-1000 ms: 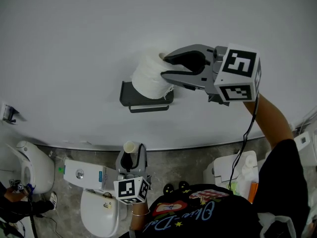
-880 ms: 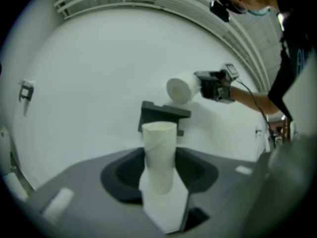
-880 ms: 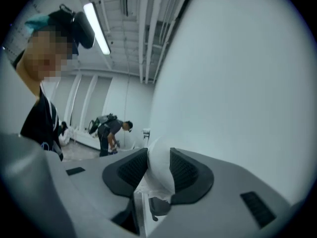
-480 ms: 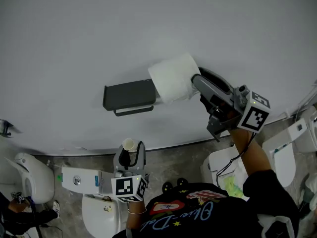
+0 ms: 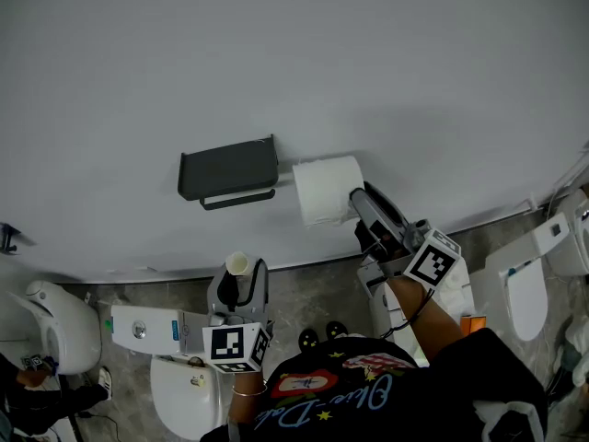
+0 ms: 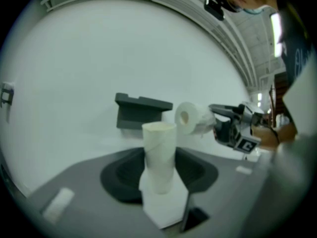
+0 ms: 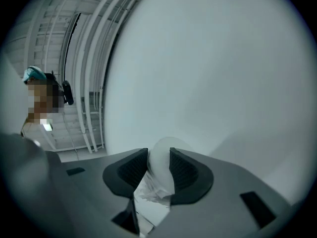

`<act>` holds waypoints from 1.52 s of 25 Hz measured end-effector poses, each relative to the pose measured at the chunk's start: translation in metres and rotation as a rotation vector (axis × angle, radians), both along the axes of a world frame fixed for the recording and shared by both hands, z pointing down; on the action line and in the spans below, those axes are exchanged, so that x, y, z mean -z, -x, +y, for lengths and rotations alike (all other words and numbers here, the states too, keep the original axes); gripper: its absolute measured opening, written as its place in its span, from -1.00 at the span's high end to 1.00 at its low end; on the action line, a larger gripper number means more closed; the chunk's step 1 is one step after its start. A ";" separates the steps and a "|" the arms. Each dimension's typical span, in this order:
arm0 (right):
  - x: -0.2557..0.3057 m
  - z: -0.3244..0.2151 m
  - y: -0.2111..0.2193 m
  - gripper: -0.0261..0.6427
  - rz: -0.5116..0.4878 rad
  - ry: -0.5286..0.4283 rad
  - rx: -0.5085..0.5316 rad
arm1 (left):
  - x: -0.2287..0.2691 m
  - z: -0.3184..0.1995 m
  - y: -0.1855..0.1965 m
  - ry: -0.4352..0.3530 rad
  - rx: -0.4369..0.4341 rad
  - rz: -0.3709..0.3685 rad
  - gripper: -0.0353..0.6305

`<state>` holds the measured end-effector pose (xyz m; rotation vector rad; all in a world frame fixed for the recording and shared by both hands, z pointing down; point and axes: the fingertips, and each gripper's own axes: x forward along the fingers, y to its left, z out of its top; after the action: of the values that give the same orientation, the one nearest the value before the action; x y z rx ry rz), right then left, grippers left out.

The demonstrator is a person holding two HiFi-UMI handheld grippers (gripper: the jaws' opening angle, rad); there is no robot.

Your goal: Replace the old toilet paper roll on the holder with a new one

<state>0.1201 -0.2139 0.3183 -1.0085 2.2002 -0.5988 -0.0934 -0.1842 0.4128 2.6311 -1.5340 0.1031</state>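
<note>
A dark grey holder (image 5: 228,168) hangs on the white wall with nothing on its bar. To its right and a little lower, my right gripper (image 5: 359,208) is shut on a full white toilet paper roll (image 5: 325,190). In the right gripper view the roll (image 7: 161,165) is squeezed between both jaws, loose paper hanging toward the camera. Low in the head view, my left gripper (image 5: 237,282) is shut on an empty cream cardboard tube (image 5: 237,265), upright. The left gripper view shows the tube (image 6: 159,152) between the jaws, with the holder (image 6: 141,110), the roll (image 6: 189,118) and the right gripper (image 6: 225,125) beyond.
A white toilet (image 5: 184,389) with its tank (image 5: 152,328) stands on the floor below the left gripper. Another toilet (image 5: 520,293) is at the right, and a third white fixture (image 5: 60,325) at the left. A person (image 7: 42,100) stands far left in the right gripper view.
The right gripper has carried the roll from in front of the holder to its right and downward, rolling as it went. The holder now shows bare. The left gripper still holds the tube.
</note>
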 end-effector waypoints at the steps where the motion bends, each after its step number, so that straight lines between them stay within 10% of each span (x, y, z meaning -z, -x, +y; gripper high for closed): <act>1: -0.007 -0.004 0.002 0.49 -0.001 0.011 -0.007 | 0.000 0.001 0.002 0.002 0.005 -0.004 0.33; 38: -0.049 -0.045 0.162 0.48 0.152 0.033 0.208 | -0.007 0.029 0.073 0.013 0.225 0.007 0.33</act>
<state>-0.0423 -0.2589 0.3677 -0.8727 2.4566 -0.6730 -0.1659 -0.1547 0.4201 2.4255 -1.8063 0.0867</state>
